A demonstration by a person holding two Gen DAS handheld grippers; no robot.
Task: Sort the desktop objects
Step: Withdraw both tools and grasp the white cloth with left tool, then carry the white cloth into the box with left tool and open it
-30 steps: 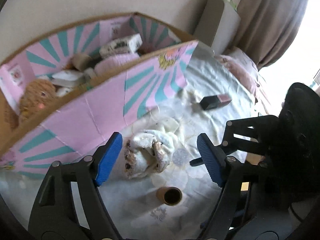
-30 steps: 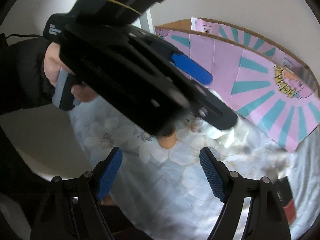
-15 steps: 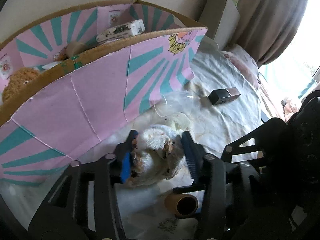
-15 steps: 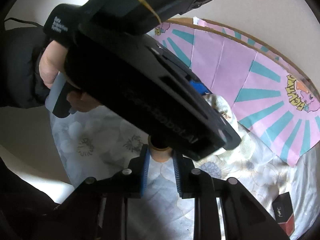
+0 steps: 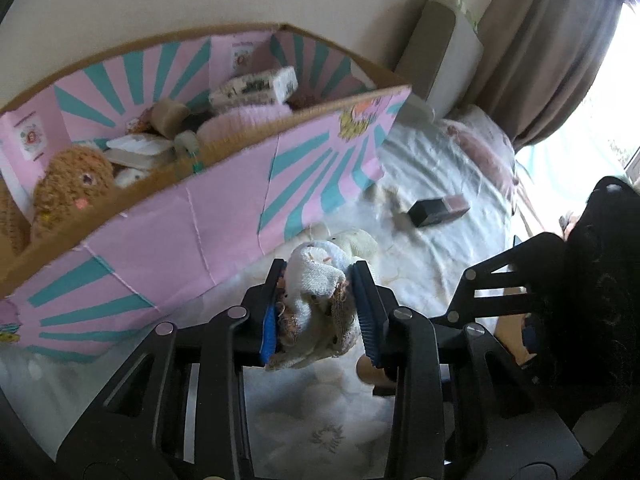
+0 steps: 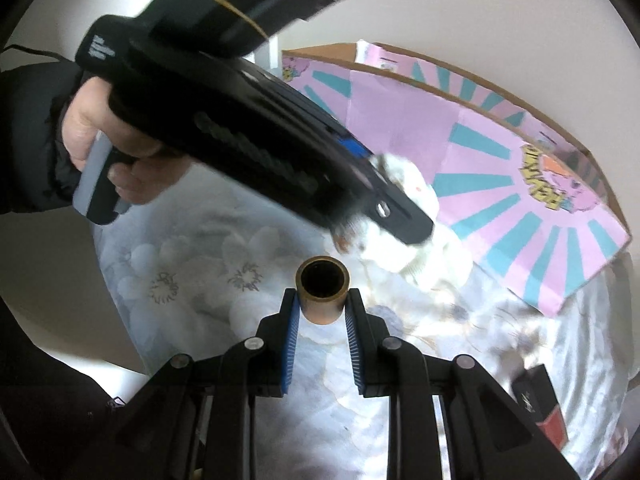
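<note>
Squeezing the soft, light plush toy at its middle, your left gripper is closing its jaws beside the box at ten o'clock, while your right gripper pinches the stiff cardboard tube.

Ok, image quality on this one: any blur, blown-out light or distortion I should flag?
Left wrist view: window at right blown out white, pink box bowed by the fisheye, slight smear around the dark case. Right wrist view: the left gripper crossing the frame is motion-blurred, the sheet below the cardboard tube glares white; the tube itself is sharp.
</note>
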